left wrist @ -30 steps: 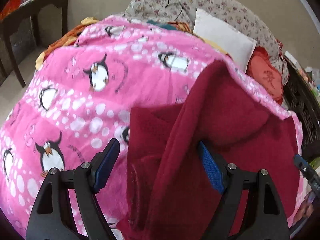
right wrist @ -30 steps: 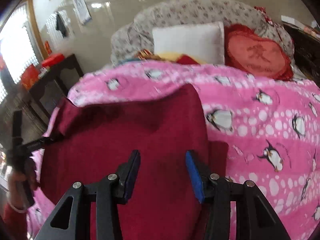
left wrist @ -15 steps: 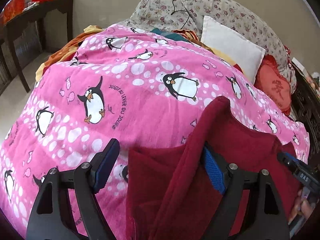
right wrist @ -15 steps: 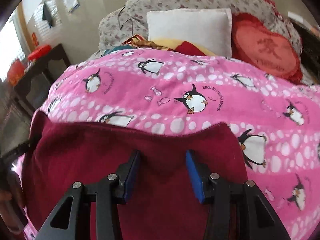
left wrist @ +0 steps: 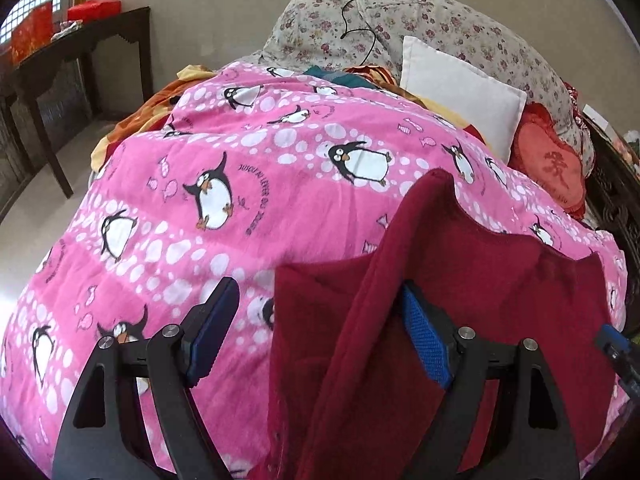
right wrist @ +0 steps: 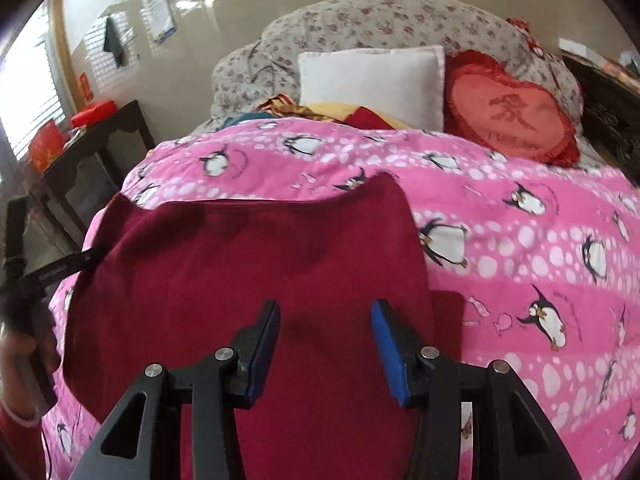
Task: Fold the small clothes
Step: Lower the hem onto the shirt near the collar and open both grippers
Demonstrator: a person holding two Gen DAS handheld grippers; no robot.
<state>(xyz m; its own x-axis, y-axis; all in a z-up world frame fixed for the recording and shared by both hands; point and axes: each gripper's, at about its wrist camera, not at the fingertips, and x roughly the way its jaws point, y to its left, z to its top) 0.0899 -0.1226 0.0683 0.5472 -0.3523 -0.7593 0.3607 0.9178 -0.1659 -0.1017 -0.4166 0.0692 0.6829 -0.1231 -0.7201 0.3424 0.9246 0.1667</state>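
Garment: dark red fleece garment lies on the pink penguin quilt, toward the near edge of the bed; its far edge is raised in two peaks with a sag between them.
Left gripper: jaws wide apart; a lifted fold of the garment stands between them, against the blue pad of the right-hand finger. Left-hand finger sits over bare quilt. Not clamped.
Right gripper: jaws apart, both fingers over the garment's flat middle; contact with the cloth cannot be told.
Garment corner: in the right wrist view, the left gripper's black finger tip reaches the garment's left corner.
Head of bed: white pillow, red heart cushion, floral bedding.
Side: dark wooden table left of the bed.
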